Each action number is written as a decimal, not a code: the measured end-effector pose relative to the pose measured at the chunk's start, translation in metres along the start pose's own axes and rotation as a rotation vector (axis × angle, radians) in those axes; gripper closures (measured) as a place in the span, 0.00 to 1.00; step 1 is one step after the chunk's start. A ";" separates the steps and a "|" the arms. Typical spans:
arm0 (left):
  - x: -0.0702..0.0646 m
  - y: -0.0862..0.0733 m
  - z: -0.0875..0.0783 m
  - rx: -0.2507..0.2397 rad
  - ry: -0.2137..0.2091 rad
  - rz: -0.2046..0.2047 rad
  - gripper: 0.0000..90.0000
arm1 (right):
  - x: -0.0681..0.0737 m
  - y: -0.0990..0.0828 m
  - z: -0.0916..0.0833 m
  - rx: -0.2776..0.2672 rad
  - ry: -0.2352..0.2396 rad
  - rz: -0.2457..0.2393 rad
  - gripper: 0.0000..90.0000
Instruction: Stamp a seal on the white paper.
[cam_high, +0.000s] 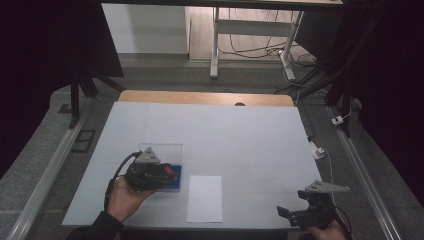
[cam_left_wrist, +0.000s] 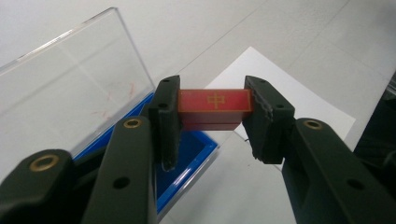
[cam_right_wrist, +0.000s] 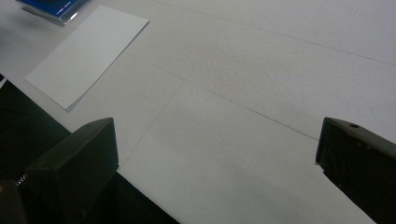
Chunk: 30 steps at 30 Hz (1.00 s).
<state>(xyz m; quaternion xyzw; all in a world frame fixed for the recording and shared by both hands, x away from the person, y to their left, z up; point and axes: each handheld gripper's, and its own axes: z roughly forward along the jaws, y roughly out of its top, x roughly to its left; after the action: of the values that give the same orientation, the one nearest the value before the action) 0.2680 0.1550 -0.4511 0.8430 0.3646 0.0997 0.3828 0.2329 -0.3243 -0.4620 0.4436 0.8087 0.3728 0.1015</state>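
My left gripper (cam_left_wrist: 212, 109) is shut on a red block (cam_left_wrist: 215, 106) with a gold character on its face, held just above the blue case (cam_left_wrist: 191, 161). The case's clear lid (cam_left_wrist: 70, 88) stands open to the left of the jaws. In the high view the left gripper (cam_high: 167, 172) sits over the blue case (cam_high: 176, 184) at the table's front left, with the red block (cam_high: 169, 170) showing between its jaws. My right gripper (cam_high: 286, 214) rests at the front right edge. Its jaws (cam_right_wrist: 215, 154) stand wide open over bare table with nothing between them.
A white sheet of paper (cam_high: 205, 198) lies flat just right of the case, also seen as the paper (cam_right_wrist: 88, 51) in the right gripper view. The table (cam_high: 210, 135) has a white cover. Metal rails run along both sides.
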 end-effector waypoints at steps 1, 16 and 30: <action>-0.001 0.001 0.001 0.003 -0.004 0.007 0.65 | 0.000 0.000 0.000 0.001 -0.001 0.003 0.00; -0.016 0.018 0.025 0.025 -0.080 0.071 0.65 | 0.000 -0.001 -0.001 0.001 -0.007 0.013 0.00; -0.030 0.032 0.051 0.048 -0.126 0.101 0.65 | -0.001 -0.001 -0.001 -0.001 -0.002 0.011 0.00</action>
<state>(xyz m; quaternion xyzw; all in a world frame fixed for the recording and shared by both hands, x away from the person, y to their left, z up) 0.2867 0.0911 -0.4601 0.8739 0.2989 0.0568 0.3792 0.2324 -0.3255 -0.4623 0.4485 0.8059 0.3733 0.1001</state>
